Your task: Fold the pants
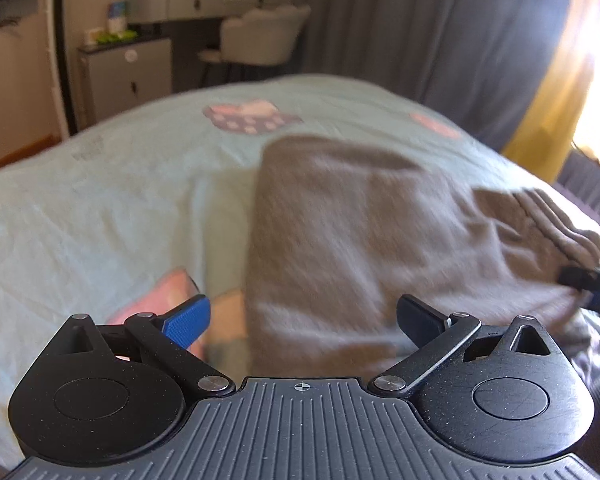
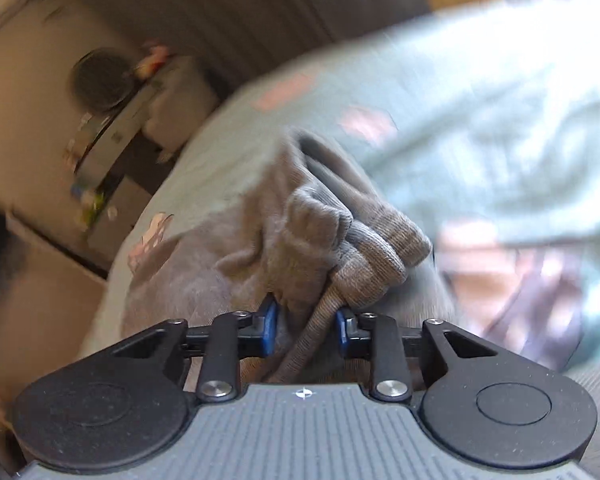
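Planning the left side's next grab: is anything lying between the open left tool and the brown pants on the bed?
Nothing visible. The left tool hangs open right over the pants, with only bare bedsheet beside them.

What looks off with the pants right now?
The ribbed waistband is bunched into a lump at the right tongs, not flat. The rest of the pants lies fairly smooth on the bedsheet.

My fingers (image 1: 188,322) carry blue, finely textured rubbery pads on matt black plastic links with shiny metal rivets. The pants (image 1: 340,232) are soft, fuzzy grey-brown knit cloth, their waistband (image 2: 364,248) ribbed, with a woven drawcord (image 2: 312,336). Under them the bedsheet (image 1: 100,200) is smooth, lightly creased pale green cotton-like fabric, matt.
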{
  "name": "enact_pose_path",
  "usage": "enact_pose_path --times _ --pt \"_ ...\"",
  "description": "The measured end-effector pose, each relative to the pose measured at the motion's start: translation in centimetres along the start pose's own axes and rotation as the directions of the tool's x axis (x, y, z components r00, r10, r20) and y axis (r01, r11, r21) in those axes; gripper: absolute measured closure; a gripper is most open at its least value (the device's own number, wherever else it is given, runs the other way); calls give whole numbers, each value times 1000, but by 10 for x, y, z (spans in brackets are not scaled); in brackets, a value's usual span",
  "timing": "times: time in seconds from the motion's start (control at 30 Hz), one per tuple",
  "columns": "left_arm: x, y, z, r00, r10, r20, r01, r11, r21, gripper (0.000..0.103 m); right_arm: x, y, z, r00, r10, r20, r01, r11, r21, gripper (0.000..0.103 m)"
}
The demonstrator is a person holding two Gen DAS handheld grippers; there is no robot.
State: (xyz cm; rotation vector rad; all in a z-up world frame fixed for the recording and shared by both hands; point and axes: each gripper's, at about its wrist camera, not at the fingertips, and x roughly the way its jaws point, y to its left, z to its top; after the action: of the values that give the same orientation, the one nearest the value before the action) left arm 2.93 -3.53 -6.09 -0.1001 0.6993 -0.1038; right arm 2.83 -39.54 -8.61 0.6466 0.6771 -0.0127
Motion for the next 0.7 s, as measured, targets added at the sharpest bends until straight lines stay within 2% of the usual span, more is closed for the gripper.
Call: enact_pose_path --times 0.07,0.13,0.17,0.2,0.23,0.33,0.37,0.4,0.5,0.57,0.6,0.67,0.7 --pt "4 6 7 1000 14 0 -14 1000 -15 0 2 0 2 999 -45 -32 44 999 -22 76" --pt "10 12 14 1000 10 -23 -11 1000 -19 0 18 -9 3 986 -98 -139 96 995 -17 69" --pt "14 15 18 999 2 -34 -2 1000 -21 0 19 -14 5 984 -65 -168 67 998 7 61" --pt "17 18 21 999 -14 -45 13 1000 -23 0 15 -17 10 984 -19 -175 23 1000 20 47" --pt "21 20 23 998 -32 -61 30 999 -28 0 8 -18 16 984 33 -178 -31 999 15 43" --pt "41 28 32 987 -106 -124 97 992 -75 0 -4 -32 32 967 163 -198 -160 987 33 41" --pt "46 29 33 982 -129 -139 117 989 -93 0 -6 -38 37 962 181 -206 -177 984 38 34" --pt "52 30 35 978 -146 -148 131 986 -104 0 -9 -42 42 966 169 -194 -167 986 29 27" --pt "67 34 40 970 -182 -159 164 979 -124 0 -18 -55 62 975 148 -164 -154 988 -26 24" --pt "81 39 42 950 -247 -188 217 962 -168 0 -13 -59 75 977 148 -156 -156 987 -36 20" --pt "87 41 42 936 -287 -202 249 948 -196 0 -6 -62 81 970 170 -171 -178 983 -31 20" --pt "100 43 43 905 -358 -230 302 921 -246 0 16 -68 90 948 215 -234 -223 975 -5 20" --pt "105 44 43 896 -373 -240 314 916 -251 0 31 -72 94 934 234 -272 -240 971 9 20"
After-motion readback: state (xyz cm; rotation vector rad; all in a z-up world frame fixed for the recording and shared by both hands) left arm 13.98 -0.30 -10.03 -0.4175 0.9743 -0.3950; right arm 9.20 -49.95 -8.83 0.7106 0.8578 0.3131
